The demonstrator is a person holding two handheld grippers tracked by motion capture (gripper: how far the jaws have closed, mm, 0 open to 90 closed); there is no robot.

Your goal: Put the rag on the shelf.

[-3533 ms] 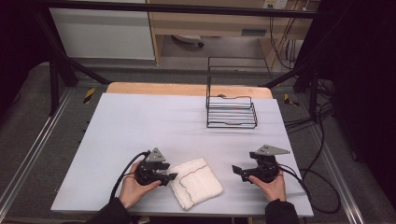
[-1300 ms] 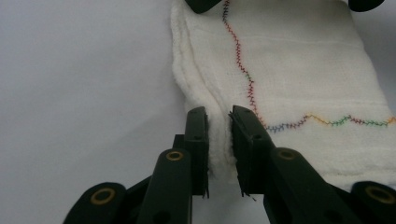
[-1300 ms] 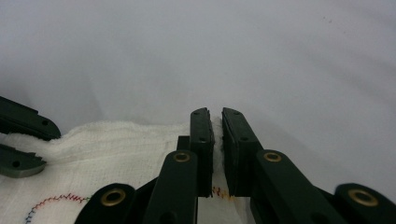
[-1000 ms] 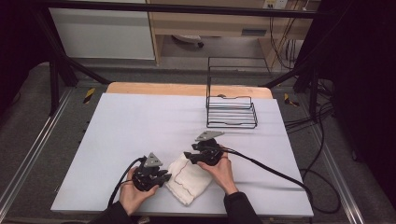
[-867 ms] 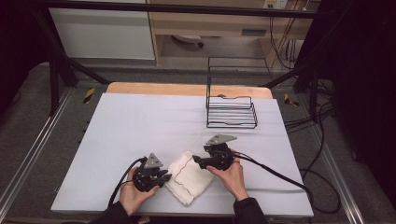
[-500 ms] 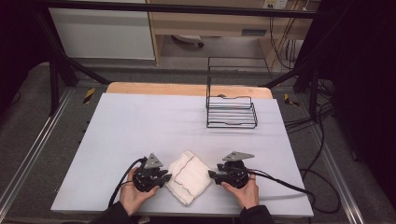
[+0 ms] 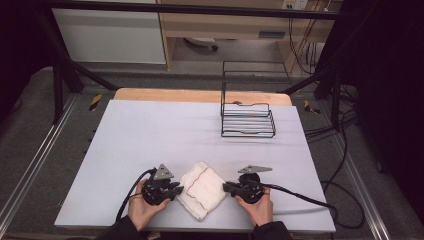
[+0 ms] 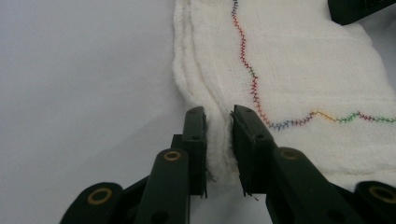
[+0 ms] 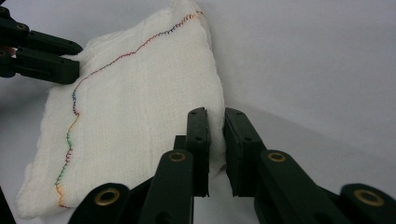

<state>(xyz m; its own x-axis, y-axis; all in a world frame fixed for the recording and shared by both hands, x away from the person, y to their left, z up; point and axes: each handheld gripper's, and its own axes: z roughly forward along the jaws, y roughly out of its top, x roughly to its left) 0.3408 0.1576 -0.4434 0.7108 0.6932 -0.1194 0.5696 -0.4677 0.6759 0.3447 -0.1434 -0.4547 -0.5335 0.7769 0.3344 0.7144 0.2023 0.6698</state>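
A pale grey-white table [image 7: 150,130] with a strip of bare wood along its far edge carries two things. A folded white cloth [image 7: 202,189] with a line of coloured stitching lies near the front edge, and a black wire rack [image 7: 247,120] stands well apart from it toward the far right.

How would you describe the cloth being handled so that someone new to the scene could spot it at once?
Start at the pale table and look to its near edge, between the person's two hands. There lies a folded white cloth, pinched at opposite edges by the left claw and the right claw. A wavy line of multicoloured stitching sets it apart.
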